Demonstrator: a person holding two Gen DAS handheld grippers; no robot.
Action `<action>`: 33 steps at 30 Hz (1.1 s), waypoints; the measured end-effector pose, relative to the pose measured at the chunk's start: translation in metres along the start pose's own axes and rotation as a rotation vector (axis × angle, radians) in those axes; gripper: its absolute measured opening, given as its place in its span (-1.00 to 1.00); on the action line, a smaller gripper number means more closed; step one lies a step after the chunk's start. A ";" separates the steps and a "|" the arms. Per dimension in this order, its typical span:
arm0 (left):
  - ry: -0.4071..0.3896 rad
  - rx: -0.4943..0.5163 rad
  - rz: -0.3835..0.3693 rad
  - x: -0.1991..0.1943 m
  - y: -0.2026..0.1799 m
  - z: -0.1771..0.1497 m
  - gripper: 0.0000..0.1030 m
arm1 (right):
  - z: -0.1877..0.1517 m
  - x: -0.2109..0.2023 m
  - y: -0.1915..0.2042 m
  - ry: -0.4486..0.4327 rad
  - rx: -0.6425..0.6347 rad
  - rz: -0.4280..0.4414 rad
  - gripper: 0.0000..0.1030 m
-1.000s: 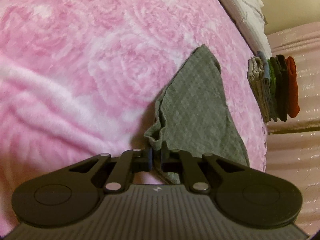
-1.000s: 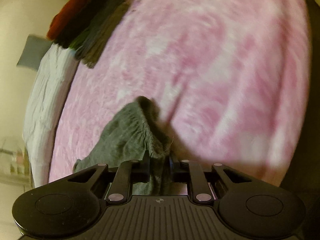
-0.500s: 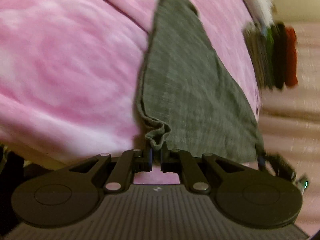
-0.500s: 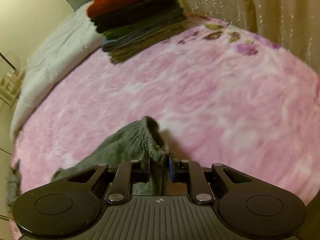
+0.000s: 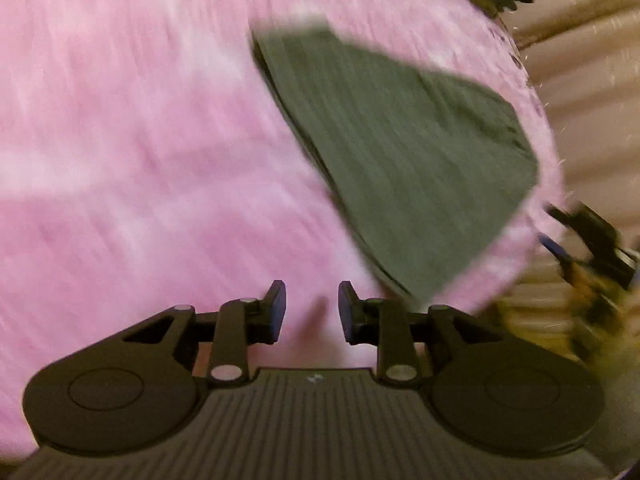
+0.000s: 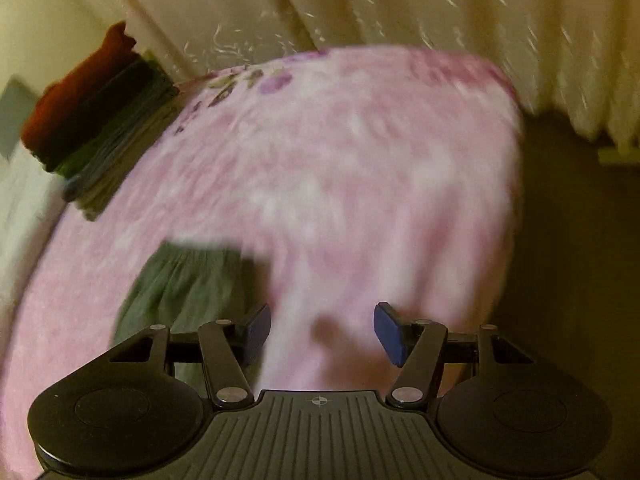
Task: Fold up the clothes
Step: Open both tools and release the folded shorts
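Observation:
A grey garment (image 5: pixel 404 160) lies flat and folded on the pink blanket (image 5: pixel 140 140), ahead and to the right in the left wrist view. My left gripper (image 5: pixel 312 312) is open, empty, just off the garment's near corner. In the right wrist view the same grey garment (image 6: pixel 184 284) lies at lower left. Beside it, to the right, my right gripper (image 6: pixel 322 332) is open wide over the pink blanket (image 6: pixel 340 160) and holds nothing. Both views are motion-blurred.
A stack of folded clothes (image 6: pixel 96 124), red on top, sits at the blanket's far left corner beside a white pillow (image 6: pixel 20 200). Cream curtains (image 6: pixel 400 8) hang behind the bed. The bed's right edge drops to dark floor (image 6: pixel 580 240). The other gripper (image 5: pixel 592 240) shows at right.
Both grippers have opened and let go of the grey garment, which now lies flat on the blanket. Both have drawn back from it.

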State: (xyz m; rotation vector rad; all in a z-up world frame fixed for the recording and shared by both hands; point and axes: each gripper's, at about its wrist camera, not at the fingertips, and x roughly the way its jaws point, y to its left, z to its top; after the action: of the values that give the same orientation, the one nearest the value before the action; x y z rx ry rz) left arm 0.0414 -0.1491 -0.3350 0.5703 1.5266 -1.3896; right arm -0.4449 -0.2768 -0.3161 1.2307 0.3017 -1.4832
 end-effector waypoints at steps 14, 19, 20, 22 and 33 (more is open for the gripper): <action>-0.044 0.516 -0.016 0.048 0.029 0.165 -0.35 | -0.209 -0.042 0.076 0.121 0.175 0.088 0.17; -0.015 0.565 -0.041 0.053 0.036 0.169 -1.00 | -0.229 -0.041 0.077 0.071 0.217 -0.011 -0.57; -0.017 0.564 -0.037 0.052 0.040 0.169 -1.00 | -0.231 -0.042 0.078 0.069 0.208 -0.024 -0.57; -0.020 0.561 -0.028 0.049 0.047 0.168 -0.92 | -0.233 -0.046 0.080 0.066 0.190 -0.049 -0.57; -0.064 0.862 0.161 0.034 -0.028 0.166 -0.80 | -0.228 -0.068 0.143 -0.033 -0.041 -0.275 -0.50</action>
State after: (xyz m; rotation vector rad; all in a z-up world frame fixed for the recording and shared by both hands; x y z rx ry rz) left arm 0.0588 -0.3204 -0.3331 1.1196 0.7479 -1.8880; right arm -0.2195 -0.1158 -0.2968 1.1655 0.4921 -1.7209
